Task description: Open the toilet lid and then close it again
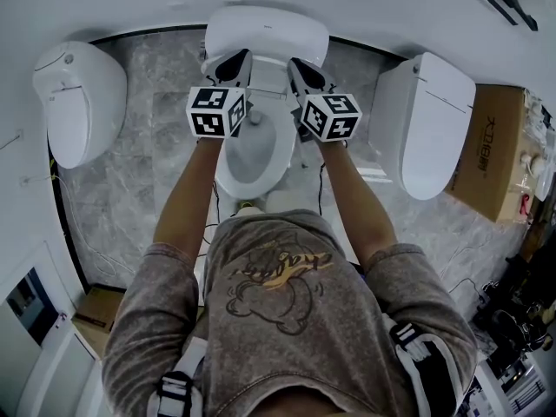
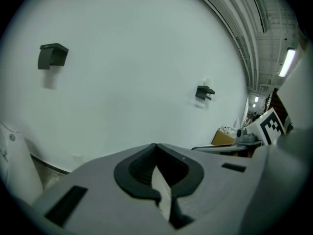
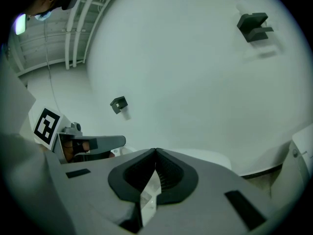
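Observation:
The middle toilet stands below me with its bowl showing. Its white lid is raised toward the back wall. My left gripper and right gripper reach side by side to the lid's free edge. In the left gripper view the left gripper has its jaws pressed together on a thin white sliver of the lid. The right gripper likewise pinches a white strip of the lid. Beyond both sets of jaws I see only the white wall.
Another white toilet stands at the left and a third at the right. A cardboard box sits at the far right. Black brackets stick out of the wall. Cables run over the grey marble floor.

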Demonstrator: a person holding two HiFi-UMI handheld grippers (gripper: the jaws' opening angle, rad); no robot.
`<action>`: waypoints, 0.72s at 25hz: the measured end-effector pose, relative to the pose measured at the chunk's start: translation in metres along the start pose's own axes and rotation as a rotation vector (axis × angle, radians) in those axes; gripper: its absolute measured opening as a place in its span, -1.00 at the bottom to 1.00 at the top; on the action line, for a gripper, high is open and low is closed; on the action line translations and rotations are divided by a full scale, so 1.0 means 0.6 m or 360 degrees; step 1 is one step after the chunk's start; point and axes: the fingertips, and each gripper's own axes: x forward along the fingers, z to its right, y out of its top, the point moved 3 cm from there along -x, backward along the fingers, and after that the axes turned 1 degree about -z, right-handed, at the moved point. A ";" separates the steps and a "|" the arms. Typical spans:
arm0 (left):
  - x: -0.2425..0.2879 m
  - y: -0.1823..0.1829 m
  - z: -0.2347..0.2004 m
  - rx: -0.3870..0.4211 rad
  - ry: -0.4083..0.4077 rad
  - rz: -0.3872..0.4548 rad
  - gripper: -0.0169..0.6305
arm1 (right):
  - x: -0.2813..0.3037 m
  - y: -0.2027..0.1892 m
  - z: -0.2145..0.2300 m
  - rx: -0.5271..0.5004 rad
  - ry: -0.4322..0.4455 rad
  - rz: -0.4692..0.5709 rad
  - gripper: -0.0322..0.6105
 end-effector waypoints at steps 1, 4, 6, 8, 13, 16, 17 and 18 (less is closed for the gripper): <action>-0.006 -0.002 0.002 -0.0001 -0.0004 -0.0003 -0.92 | -0.005 -0.003 -0.005 0.0004 -0.0001 0.0004 -0.82; -0.024 -0.012 0.012 0.0012 -0.0010 -0.0012 -0.92 | -0.021 -0.015 -0.016 0.0006 -0.0016 0.0010 -0.82; -0.041 -0.021 0.020 0.0022 -0.0016 -0.0020 -0.92 | -0.035 -0.025 -0.028 -0.0008 -0.0022 0.0007 -0.82; -0.062 -0.033 0.025 0.0029 -0.0027 -0.0025 -0.92 | -0.048 -0.038 -0.044 -0.0028 -0.0025 0.0006 -0.82; -0.120 -0.070 0.042 0.0057 -0.0051 -0.0003 -0.92 | -0.086 -0.077 -0.083 -0.0027 -0.0057 0.0042 -0.82; -0.157 -0.098 0.055 0.0061 -0.0071 -0.0003 -0.92 | -0.113 -0.108 -0.108 -0.0038 -0.0083 0.0047 -0.82; -0.171 -0.109 0.059 0.0067 -0.0080 -0.0005 -0.92 | -0.122 -0.119 -0.118 -0.0050 -0.0090 0.0043 -0.82; -0.185 -0.120 0.063 0.0074 -0.0089 -0.0008 -0.92 | -0.132 -0.131 -0.128 -0.0064 -0.0099 0.0038 -0.82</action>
